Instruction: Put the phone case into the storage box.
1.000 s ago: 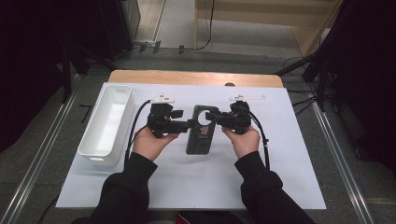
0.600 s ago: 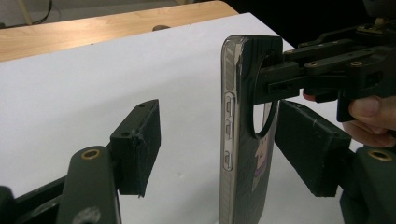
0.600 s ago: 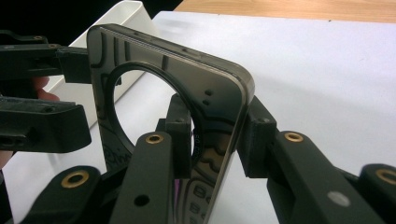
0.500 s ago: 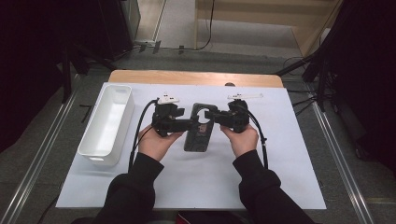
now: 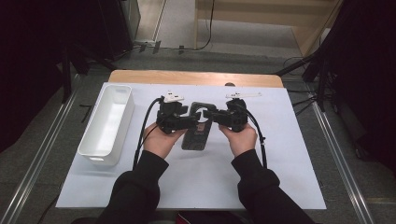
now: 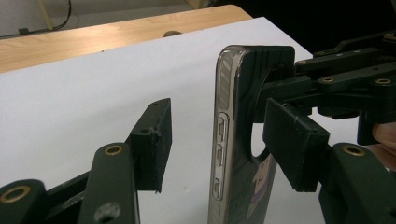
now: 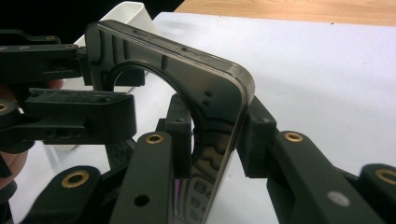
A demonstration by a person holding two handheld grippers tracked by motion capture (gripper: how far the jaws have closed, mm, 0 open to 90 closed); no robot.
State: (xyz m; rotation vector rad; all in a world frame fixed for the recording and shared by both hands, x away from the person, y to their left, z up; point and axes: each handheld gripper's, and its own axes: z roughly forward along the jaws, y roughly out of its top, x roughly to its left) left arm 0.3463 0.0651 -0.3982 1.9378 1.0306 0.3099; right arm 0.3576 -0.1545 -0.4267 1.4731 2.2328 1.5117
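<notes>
- Phone (image 5: 197, 130): above the worktop (image 5: 280, 154) centre, stood on edge between both tools.
- Right tool (image 7: 219, 135): clamped on phone's top corner, sole firm hold.
- Left tool (image 6: 229, 140): just been closing, one pad touching, other apart (no pinch yet).
- Risk: one-sided push twisting phone from right grip; case peeling loose, drop onto worktop.

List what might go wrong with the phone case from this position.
1. The right gripper pinches only the edge of the phone case, so it may twist or slip.
2. The left gripper has been closing; one of its fingers stands clear of the case's side, so an uneven squeeze could push it sideways.
</notes>
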